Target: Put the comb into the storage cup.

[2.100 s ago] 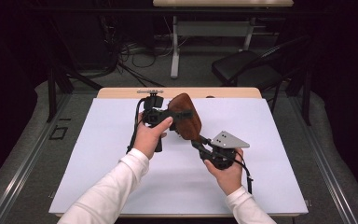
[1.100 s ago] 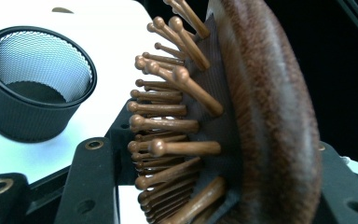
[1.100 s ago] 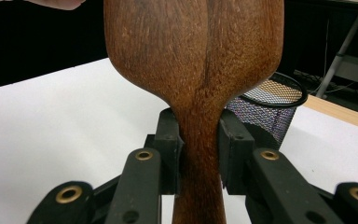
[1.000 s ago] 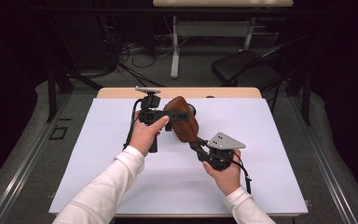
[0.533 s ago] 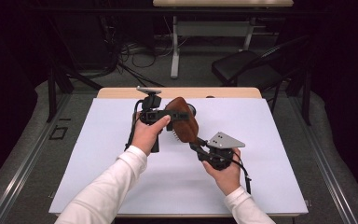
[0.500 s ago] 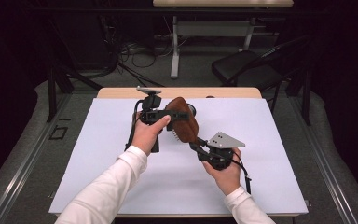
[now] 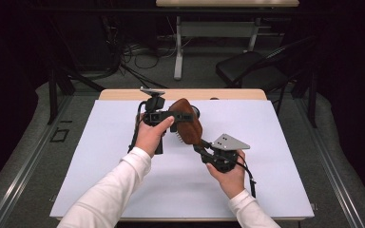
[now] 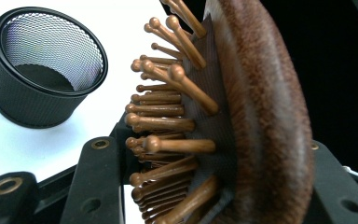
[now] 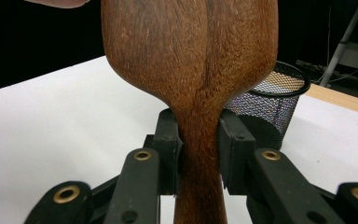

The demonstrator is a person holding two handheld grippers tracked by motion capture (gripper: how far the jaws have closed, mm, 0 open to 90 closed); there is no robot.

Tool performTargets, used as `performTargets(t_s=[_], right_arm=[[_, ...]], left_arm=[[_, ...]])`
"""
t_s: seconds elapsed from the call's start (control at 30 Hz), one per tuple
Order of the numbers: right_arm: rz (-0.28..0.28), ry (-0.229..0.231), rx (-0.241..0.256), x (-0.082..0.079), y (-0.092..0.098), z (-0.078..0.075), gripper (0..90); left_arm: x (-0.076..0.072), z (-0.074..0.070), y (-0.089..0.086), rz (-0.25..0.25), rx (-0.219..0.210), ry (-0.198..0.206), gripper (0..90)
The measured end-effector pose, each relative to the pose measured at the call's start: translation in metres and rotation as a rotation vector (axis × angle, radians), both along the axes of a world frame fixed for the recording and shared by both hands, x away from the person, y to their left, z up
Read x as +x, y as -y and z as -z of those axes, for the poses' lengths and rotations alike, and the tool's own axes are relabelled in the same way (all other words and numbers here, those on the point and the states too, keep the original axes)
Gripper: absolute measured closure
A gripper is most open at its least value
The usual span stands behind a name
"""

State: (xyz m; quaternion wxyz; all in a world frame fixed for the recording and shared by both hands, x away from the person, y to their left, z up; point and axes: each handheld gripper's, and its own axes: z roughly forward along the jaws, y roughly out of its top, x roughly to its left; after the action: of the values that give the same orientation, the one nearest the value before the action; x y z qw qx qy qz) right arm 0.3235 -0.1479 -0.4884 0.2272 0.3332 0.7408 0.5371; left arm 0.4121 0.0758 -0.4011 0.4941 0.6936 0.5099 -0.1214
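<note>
Wooden paddle hairbrush [image 7: 187,126] held in the air over the middle of the white table [image 7: 100,156], clear of its surface, long axis slanting from far-left to near-right in the high view: broad oval head toward the far side, handle toward the near right. Smooth brown back turned up and to the right, bristle pins facing left and down, ball tips seen side-on in the left gripper view [image 8: 168,116]. Left hand-held gripper [image 7: 164,116] clamped across the head, 1 jaw against the pins and 1 behind the wooden back, closed onto the brush. Right hand-held gripper [image 7: 204,151] closed on the narrow neck where head tapers to handle, both black jaws pressed flat against the wood in the right gripper view [image 9: 200,154]. Black mesh cup [image 8: 46,70] upright on the table just beyond the brush head, mouth open upward, close behind the head in the right gripper view [image 9: 270,102]; little slack between the brush tip and that cup. Wide bare table to the left of the left hand and to the near side of both hands, also to the right of the right hand. Far table edge just past the cup, with a strip of wood showing beyond the white top [image 7: 218,94]; near edge well behind the wrists.
</note>
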Motion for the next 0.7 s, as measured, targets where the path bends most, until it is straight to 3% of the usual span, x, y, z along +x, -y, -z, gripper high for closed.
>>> performTargets(t_s=[0.4,0.7], right_arm=[[0.011,0.008,0.003,0.0002,-0.0007,-0.0003,64.5],[0.001,0.036,0.015,0.0024,0.0002,-0.0007,55.1]], left_arm=[[0.0013,-0.0003,0.0018,-0.017,-0.006,-0.008,50.4],[0.004,0.0005,-0.0008,-0.025,0.007,0.018,50.4]])
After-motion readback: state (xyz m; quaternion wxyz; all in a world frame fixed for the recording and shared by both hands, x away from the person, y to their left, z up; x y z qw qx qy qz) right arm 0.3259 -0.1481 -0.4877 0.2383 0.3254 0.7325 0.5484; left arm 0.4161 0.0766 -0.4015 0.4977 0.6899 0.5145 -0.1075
